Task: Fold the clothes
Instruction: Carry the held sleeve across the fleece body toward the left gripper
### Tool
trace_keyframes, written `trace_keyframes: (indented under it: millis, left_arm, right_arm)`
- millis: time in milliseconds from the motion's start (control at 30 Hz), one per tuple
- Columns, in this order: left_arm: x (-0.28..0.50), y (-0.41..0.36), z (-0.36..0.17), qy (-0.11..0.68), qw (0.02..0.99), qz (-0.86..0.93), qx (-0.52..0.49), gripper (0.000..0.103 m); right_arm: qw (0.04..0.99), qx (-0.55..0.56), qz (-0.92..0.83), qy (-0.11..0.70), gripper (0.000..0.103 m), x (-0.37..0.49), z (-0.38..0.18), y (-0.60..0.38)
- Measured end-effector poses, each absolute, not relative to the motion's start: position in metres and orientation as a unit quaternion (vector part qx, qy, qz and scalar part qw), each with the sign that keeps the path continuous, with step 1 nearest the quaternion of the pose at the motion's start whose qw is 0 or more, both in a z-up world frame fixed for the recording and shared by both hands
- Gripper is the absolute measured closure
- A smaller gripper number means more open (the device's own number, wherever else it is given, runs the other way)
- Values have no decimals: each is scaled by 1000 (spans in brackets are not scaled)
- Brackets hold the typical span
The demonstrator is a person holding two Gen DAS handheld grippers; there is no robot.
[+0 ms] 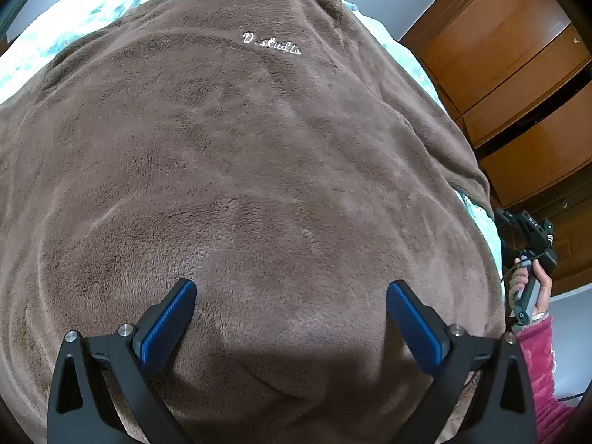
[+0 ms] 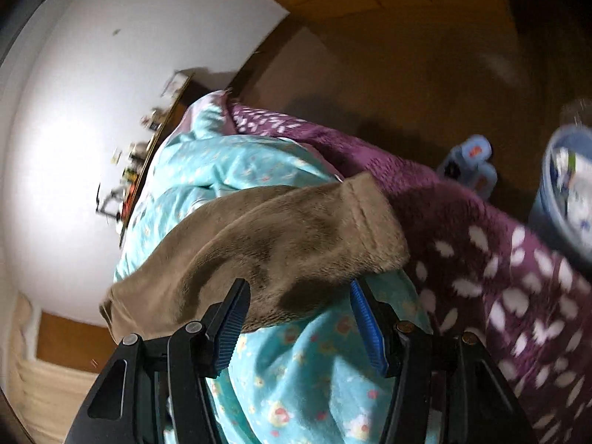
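So far you've only spread the brown top (image 1: 259, 170) flat; both your left gripper (image 1: 292, 318) and right gripper (image 2: 296, 318) gape wide, empty, with its sleeve (image 2: 259, 248) mid-frame unfolded.

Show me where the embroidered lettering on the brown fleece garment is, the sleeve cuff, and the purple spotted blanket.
embroidered lettering (image 1: 272, 44): left wrist view, middle of the white script.
sleeve cuff (image 2: 373, 214): right wrist view, on the hemmed sleeve end.
purple spotted blanket (image 2: 481, 244): right wrist view, plush surface right of the cuff.
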State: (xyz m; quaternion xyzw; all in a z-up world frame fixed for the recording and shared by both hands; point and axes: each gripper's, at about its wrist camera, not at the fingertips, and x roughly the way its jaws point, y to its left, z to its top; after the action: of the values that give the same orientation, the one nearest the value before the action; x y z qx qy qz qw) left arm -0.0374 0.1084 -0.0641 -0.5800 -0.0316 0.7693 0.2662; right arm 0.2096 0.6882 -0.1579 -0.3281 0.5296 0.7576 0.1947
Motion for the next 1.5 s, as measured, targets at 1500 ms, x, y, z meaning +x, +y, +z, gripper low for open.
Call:
trace_keyframes:
  millis: [1500]
  left_arm:
    - [-121, 67, -6, -115, 298, 780, -539, 1]
  right_arm:
    - [30, -223, 938, 263, 84, 52, 32, 527]
